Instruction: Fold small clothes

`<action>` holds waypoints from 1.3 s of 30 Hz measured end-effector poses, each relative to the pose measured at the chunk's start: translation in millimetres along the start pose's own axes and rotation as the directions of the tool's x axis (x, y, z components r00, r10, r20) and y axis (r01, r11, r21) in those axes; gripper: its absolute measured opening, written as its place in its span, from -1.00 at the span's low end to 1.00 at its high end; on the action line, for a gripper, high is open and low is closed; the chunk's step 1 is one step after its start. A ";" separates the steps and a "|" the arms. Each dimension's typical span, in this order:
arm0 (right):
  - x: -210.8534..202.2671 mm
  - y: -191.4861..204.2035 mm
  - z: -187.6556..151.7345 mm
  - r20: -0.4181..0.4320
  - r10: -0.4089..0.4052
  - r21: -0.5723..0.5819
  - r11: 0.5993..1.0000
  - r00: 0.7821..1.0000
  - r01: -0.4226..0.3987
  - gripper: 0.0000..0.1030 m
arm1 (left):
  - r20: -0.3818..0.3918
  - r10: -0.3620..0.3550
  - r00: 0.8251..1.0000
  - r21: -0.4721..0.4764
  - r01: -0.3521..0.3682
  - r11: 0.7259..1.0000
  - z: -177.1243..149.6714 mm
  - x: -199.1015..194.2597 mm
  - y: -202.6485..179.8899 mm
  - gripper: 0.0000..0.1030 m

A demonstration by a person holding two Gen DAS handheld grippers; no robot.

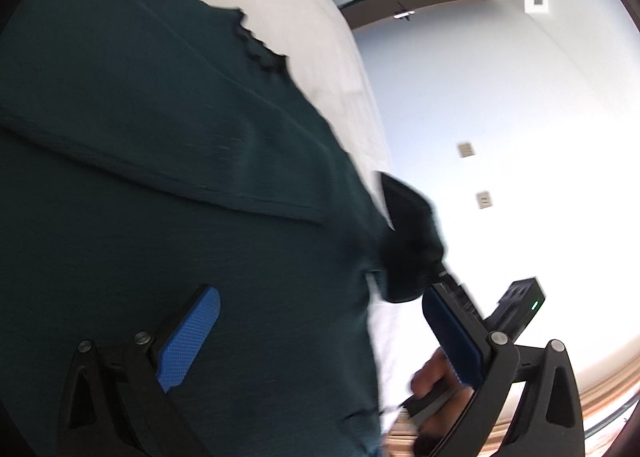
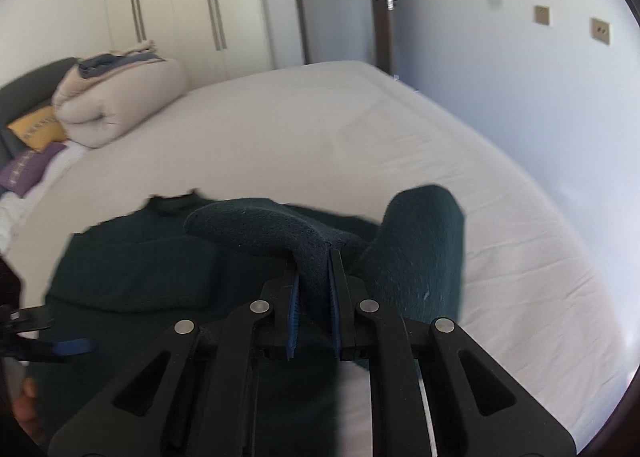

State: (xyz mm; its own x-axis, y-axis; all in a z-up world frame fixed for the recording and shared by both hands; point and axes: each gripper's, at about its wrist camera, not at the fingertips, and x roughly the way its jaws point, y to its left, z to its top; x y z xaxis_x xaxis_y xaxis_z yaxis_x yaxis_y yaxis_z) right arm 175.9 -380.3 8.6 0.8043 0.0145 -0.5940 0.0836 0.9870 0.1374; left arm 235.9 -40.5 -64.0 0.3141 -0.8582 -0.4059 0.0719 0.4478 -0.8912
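Right wrist view: right claw (image 2: 313,285) clamped on dark green garment (image 2: 132,273) (left claw (image 1: 320,341) apart).

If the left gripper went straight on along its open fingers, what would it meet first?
Most likely the dark green garment spread on the bed's white sheet: cloth fills the view ahead between the left gripper's open fingers. Depth is unclear, so how soon it would touch cannot be told.

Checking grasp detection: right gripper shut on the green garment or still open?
Shut on it: right gripper pads pinch a bunched fold of the dark green garment, lifted off the bed.
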 end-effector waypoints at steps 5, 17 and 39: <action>5.1 23.3 -29.7 -0.047 0.073 -0.032 0.997 0.996 -0.074 -0.77 | -0.010 -0.096 0.995 -0.083 0.095 0.992 12.2 24.9 -6.1 1.00; -35.4 46.2 -59.7 -0.068 0.159 -0.038 0.986 0.985 -0.162 -0.77 | -0.198 -0.113 0.974 -0.143 0.085 0.986 24.3 98.6 -11.7 0.24; -17.7 -70.5 -126.0 0.206 0.547 0.807 0.373 0.811 -0.457 0.47 | 0.098 0.070 0.993 0.391 -0.103 0.915 45.7 2.3 -123.9 -0.83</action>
State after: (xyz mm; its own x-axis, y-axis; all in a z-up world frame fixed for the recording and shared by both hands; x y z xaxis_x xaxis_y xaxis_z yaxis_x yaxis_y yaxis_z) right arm 81.6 -429.9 -90.4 0.8198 0.5184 -0.2434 0.1388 0.2325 0.9626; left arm 271.0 -86.5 54.7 0.4096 -0.7961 -0.4456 0.4036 0.5961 -0.6941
